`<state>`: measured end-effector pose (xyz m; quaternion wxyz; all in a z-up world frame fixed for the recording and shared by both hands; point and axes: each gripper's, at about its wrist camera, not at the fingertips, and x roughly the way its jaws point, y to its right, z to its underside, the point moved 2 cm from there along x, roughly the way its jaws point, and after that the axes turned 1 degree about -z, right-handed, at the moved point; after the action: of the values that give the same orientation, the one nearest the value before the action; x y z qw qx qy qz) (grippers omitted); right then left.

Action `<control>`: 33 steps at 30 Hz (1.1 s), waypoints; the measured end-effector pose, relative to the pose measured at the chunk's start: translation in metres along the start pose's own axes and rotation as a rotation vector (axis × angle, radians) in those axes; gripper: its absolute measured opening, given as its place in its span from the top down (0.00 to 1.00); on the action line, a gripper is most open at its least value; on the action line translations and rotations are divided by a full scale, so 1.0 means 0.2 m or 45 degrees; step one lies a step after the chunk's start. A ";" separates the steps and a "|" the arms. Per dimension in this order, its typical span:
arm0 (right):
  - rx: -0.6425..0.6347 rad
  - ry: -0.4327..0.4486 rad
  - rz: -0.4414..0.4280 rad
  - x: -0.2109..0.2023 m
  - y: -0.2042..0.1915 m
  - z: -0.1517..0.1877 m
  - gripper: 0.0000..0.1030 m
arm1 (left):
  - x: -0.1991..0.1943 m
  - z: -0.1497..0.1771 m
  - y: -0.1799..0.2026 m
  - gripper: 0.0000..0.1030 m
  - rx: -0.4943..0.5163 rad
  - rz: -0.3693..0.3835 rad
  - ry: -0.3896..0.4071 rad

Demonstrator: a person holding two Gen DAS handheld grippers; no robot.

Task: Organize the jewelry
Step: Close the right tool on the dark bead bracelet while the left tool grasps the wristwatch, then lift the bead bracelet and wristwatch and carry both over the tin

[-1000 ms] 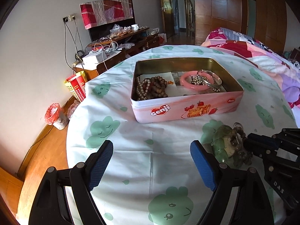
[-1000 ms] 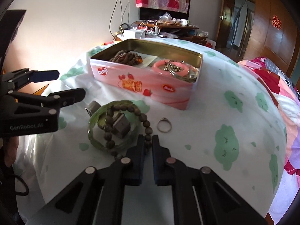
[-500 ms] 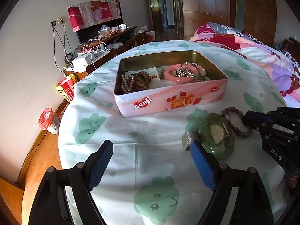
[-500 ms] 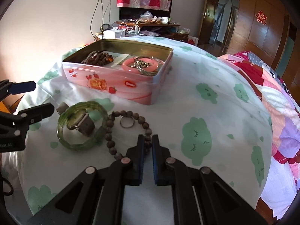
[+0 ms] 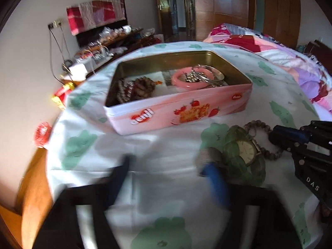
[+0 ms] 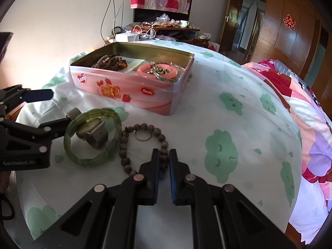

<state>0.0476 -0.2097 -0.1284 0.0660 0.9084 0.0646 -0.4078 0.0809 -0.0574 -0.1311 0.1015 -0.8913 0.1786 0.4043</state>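
Pink biscuit tin, lid off, sits on the cloud-print tablecloth. Inside: dark wooden bead strands at one end, a pink bangle at the other with small metal beads and silver bits in its ring, and paper lining between them.

In front of the tin, on the cloth: a green bangle with a watch lying inside it, the mesh strap end sticking out past the rim. Just beside it lies a brown bead bracelet, and a thin ring rests inside that loop.

Right gripper: jaws nearly together, pinched on the near side of the bead bracelet, beads visible between the pads.

Left gripper: blurred, jaws have just been closing and stand about half apart. One finger sits against the green bangle's rim by the strap end, and the other finger hangs clear. Nothing gripped that I can see.

Background has a cluttered cabinet and a quilted bed.
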 end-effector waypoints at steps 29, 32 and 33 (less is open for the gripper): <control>0.044 0.121 -0.046 -0.13 0.03 -0.06 0.89 | -0.38 -0.12 -0.15 0.98 -0.065 -0.076 0.226; 0.048 0.135 -0.042 -0.15 0.03 -0.07 0.89 | -0.39 -0.12 -0.18 0.98 -0.080 -0.083 0.227; 0.050 0.139 -0.042 -0.15 0.03 -0.07 0.89 | -0.39 -0.12 -0.18 0.98 -0.083 -0.084 0.228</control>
<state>0.0392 -0.2159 -0.0950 0.0379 0.9292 0.0751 -0.3600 0.0638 -0.0137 -0.0555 0.0696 -0.9320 0.1442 0.3251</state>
